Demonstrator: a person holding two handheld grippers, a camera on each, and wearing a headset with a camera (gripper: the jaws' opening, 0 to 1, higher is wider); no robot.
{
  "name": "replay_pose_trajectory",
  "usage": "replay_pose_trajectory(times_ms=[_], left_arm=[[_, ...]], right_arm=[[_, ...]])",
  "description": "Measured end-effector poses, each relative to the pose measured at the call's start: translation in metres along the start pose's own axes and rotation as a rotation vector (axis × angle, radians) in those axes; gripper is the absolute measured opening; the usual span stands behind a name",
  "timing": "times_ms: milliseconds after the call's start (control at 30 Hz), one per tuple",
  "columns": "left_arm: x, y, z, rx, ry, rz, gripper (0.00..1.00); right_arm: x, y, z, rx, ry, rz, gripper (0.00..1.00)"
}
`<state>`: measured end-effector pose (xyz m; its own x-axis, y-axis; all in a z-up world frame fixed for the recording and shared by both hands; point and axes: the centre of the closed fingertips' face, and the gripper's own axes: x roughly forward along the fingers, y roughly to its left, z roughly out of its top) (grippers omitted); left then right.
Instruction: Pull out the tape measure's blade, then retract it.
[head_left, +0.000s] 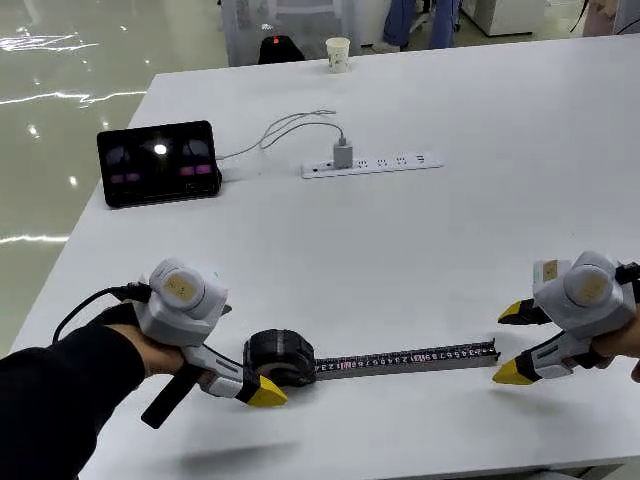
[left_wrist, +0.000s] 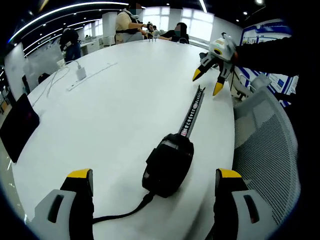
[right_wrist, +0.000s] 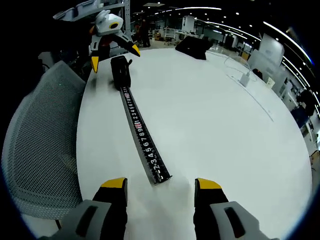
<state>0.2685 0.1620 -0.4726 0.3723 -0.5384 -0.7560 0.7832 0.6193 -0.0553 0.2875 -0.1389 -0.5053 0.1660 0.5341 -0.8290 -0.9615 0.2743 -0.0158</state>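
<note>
Near edge, head view. The left gripper (head_left: 262, 380) is at 7 o'clock: grey-white moulded plastic, yellow wedge tips, jaws spread wide. The tape measure case (head_left: 280, 357) sits between those jaws at 6 o'clock. The left gripper view shows a gap on either side of it, so nothing is gripped. The case is black, rounded and matt. A thin black lanyard (left_wrist: 120, 216) trails from its back end.

The blade (head_left: 410, 358) is drawn out flat along the tabletop (head_left: 400, 250) toward 4 o'clock. It is a narrow dark strip with pale numerals, a few red marks and a small hook at the tip.

The right gripper (head_left: 511, 344) at 4 o'clock has the same build, jaws wide apart and holding nothing. In the right gripper view the hooked end lies at the mouth of the gap, touching neither jaw.

Pose: the left hand (head_left: 150, 350), in a black sleeve (head_left: 60, 400), wraps the handle, and the gripper points toward 3 o'clock. The right hand (head_left: 628, 345) is at the frame's edge, its gripper pointing toward 9 o'clock. The two grippers face each other along the blade.

The tabletop is white and smooth with a faint sheen. A grey mesh chair (right_wrist: 40, 150) stands beside its near edge.

Mid-distance at 12 o'clock is a white power strip (head_left: 395, 162) with a white charger (head_left: 343, 153) plugged in. A thin white cable (head_left: 290, 125) loops toward a glossy black tablet (head_left: 158, 162) at 10 o'clock.

At the far edge, 12 o'clock, is a paper cup (head_left: 338, 53).
</note>
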Motion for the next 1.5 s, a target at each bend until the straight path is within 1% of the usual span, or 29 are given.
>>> replay_pose_trajectory(times_ms=[33,67,100,133,167,233,267,300,333,400,467,533,600,667,733,767,800,833,900,967,1033,1100,1200,1267,1400,1433,1500], left_arm=[[-0.001,0.001,0.000,-0.012,-0.006,0.005,0.99],[-0.001,0.003,0.000,-0.038,-0.013,0.012,0.99],[-0.003,0.006,0.000,-0.074,-0.028,0.025,0.99],[-0.004,0.009,0.001,-0.084,-0.041,0.036,0.99],[-0.006,0.013,-0.001,-0.097,-0.050,0.051,0.99],[-0.009,0.018,-0.002,-0.127,-0.067,0.071,0.99],[-0.009,0.019,-0.002,-0.135,-0.074,0.077,0.99],[-0.012,0.021,-0.001,-0.151,-0.090,0.088,0.99],[-0.015,0.021,-0.003,-0.170,-0.095,0.091,0.99],[-0.018,0.028,-0.006,-0.220,-0.107,0.124,0.99],[-0.021,0.030,-0.009,-0.225,-0.117,0.137,0.99],[-0.024,0.034,-0.012,-0.231,-0.133,0.150,0.99],[-0.025,0.037,-0.017,-0.239,-0.132,0.164,0.99],[-0.028,0.035,-0.019,-0.242,-0.138,0.175,0.99],[-0.028,0.037,-0.023,-0.251,-0.143,0.183,0.99],[-0.029,0.037,-0.024,-0.259,-0.155,0.184,0.99],[-0.030,0.037,-0.025,-0.266,-0.163,0.184,0.99],[-0.029,0.039,-0.030,-0.280,-0.164,0.192,0.99],[-0.031,0.040,-0.034,-0.288,-0.164,0.204,0.99],[-0.033,0.039,-0.036,-0.302,-0.174,0.211,0.99],[-0.037,0.042,-0.038,-0.308,-0.186,0.232,0.99],[-0.040,0.042,-0.039,-0.310,-0.198,0.237,0.99],[-0.042,0.040,-0.042,-0.318,-0.196,0.249,0.99],[-0.044,0.036,-0.044,-0.319,-0.193,0.252,0.99],[-0.050,0.039,-0.044,-0.296,-0.208,0.291,0.99],[-0.052,0.041,-0.044,-0.276,-0.215,0.309,0.99],[-0.056,0.039,-0.042,-0.261,-0.242,0.314,0.99]], right_arm=[[-0.001,0.000,0.000,0.010,-0.007,-0.007,0.53],[-0.001,-0.001,0.000,0.024,-0.014,-0.017,0.54],[-0.002,-0.002,0.001,0.043,-0.032,-0.033,0.55],[-0.003,-0.003,0.003,0.059,-0.048,-0.039,0.55],[-0.004,-0.003,0.003,0.072,-0.053,-0.046,0.56],[-0.006,-0.003,0.002,0.087,-0.054,-0.058,0.58],[-0.006,-0.003,0.002,0.093,-0.057,-0.061,0.59],[-0.008,-0.002,0.003,0.105,-0.066,-0.066,0.60],[-0.009,-0.002,0.003,0.117,-0.074,-0.071,0.62],[-0.010,-0.002,0.002,0.136,-0.085,-0.082,0.64],[-0.012,-0.002,0.000,0.155,-0.094,-0.092,0.66],[-0.014,-0.003,0.001,0.167,-0.115,-0.114,0.67],[-0.015,-0.004,0.000,0.185,-0.125,-0.127,0.70],[-0.017,-0.005,0.000,0.202,-0.138,-0.142,0.73],[-0.018,-0.004,0.000,0.212,-0.148,-0.147,0.75],[-0.019,-0.004,0.000,0.220,-0.152,-0.154,0.76],[-0.019,-0.005,-0.001,0.225,-0.155,-0.159,0.78],[-0.020,-0.004,-0.002,0.232,-0.161,-0.164,0.81],[-0.022,-0.006,-0.003,0.238,-0.169,-0.180,0.85],[-0.024,-0.005,-0.004,0.247,-0.178,-0.183,0.88],[-0.026,-0.006,-0.006,0.252,-0.191,-0.197,0.92],[-0.029,-0.007,-0.009,0.269,-0.196,-0.207,0.95],[-0.032,-0.008,-0.011,0.284,-0.210,-0.223,0.99],[-0.034,-0.007,-0.013,0.293,-0.216,-0.226,0.99],[-0.038,-0.007,-0.014,0.298,-0.234,-0.245,0.99],[-0.040,-0.007,-0.014,0.299,-0.243,-0.255,0.99],[-0.044,-0.007,-0.012,0.298,-0.261,-0.269,0.99]])
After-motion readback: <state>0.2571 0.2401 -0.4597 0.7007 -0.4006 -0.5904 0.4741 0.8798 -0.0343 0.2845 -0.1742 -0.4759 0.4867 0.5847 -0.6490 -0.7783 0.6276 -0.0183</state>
